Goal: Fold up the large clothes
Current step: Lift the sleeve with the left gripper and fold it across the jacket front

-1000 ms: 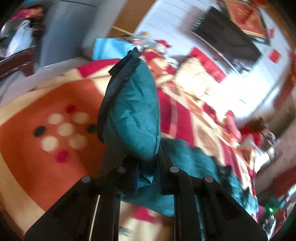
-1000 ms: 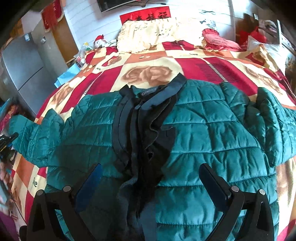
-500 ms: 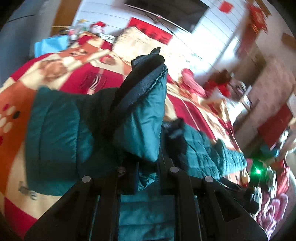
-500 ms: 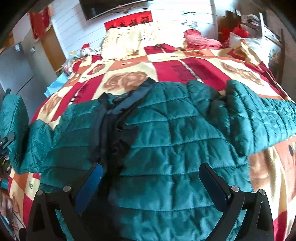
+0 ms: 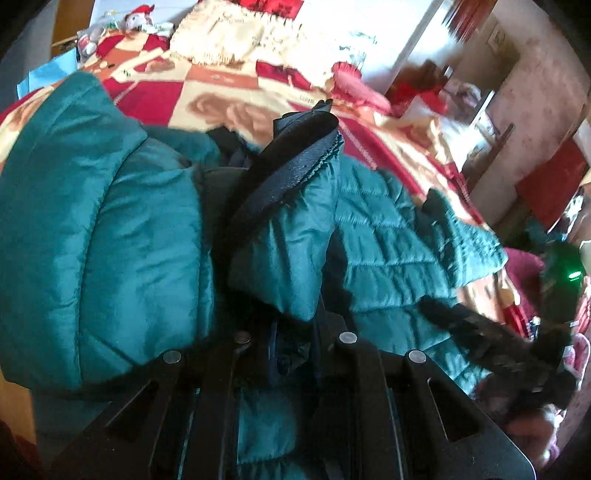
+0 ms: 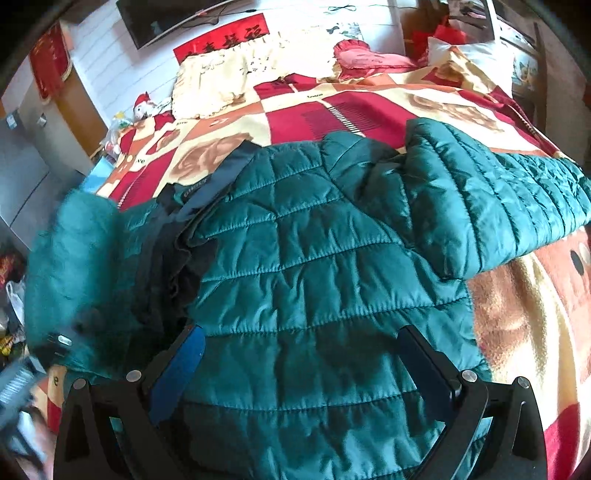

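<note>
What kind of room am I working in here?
Most likely a home bedroom: the teal jacket lies on a bed with a red patterned blanket, pillows at its head and a wall-mounted TV.

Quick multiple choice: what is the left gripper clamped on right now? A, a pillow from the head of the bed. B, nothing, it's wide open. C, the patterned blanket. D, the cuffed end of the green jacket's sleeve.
D: in the left wrist view the left gripper is shut on the black-cuffed sleeve of the green jacket.
</note>
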The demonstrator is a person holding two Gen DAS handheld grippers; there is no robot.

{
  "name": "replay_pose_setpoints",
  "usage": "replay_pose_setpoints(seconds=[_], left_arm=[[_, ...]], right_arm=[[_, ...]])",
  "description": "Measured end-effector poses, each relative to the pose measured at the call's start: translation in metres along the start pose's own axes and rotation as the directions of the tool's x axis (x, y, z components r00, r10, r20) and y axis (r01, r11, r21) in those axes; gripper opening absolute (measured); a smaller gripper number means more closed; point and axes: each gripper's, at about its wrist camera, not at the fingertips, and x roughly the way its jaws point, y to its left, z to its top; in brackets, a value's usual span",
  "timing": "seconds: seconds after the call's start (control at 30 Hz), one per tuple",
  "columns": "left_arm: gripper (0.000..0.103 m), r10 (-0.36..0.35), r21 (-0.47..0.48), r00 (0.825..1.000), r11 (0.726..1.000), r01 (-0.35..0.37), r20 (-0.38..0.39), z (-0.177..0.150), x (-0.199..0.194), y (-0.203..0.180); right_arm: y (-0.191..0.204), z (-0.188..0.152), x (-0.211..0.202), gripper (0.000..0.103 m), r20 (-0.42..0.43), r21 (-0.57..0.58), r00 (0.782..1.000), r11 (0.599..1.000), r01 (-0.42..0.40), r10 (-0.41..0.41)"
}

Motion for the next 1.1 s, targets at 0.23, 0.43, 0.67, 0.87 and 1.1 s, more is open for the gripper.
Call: replay_pose_setpoints(seconds=[0.23,0.43,0.67,0.87,1.1], left_arm=[[0.045,-0.065,-0.003,0.997,0.998,0.065,-0.037,-0.005,0.0,-0.003],[0.058,-0.085,0.081,0.996,0.993,0.083,0.025,-0.01,-0.065,0.001],[0.058,0.165,0.046,0.978,0.984,-0.172,0.132,-0.021,-0.119,0.068],[0.058,0.276,-0.116,0.957,0.957,-0.265,0.092,-0.033,-0.124,0.139],[0.058,0.294,-0.166,0.949,0.947,-0.274,0.113,-0.028,-0.125,0.153]], right_arm=[[-0.008,0.002,-0.01,0.103,0.013,0.04,1.0,0.999,-0.023,0.023],[-0.001,0.002,-0.014,0.103,0.019,0.063,0.995,0.994,-0.095,0.094],[0.028,0.004,-0.008,0.103,0.004,0.024,0.987,0.987,-0.162,0.162],[0.067,0.009,0.027,0.073,-0.072,-0.065,0.984,0.983,-0.17,0.165],[0.088,0.019,0.01,0.02,0.028,-0.191,0.997,0.979,-0.069,0.076]])
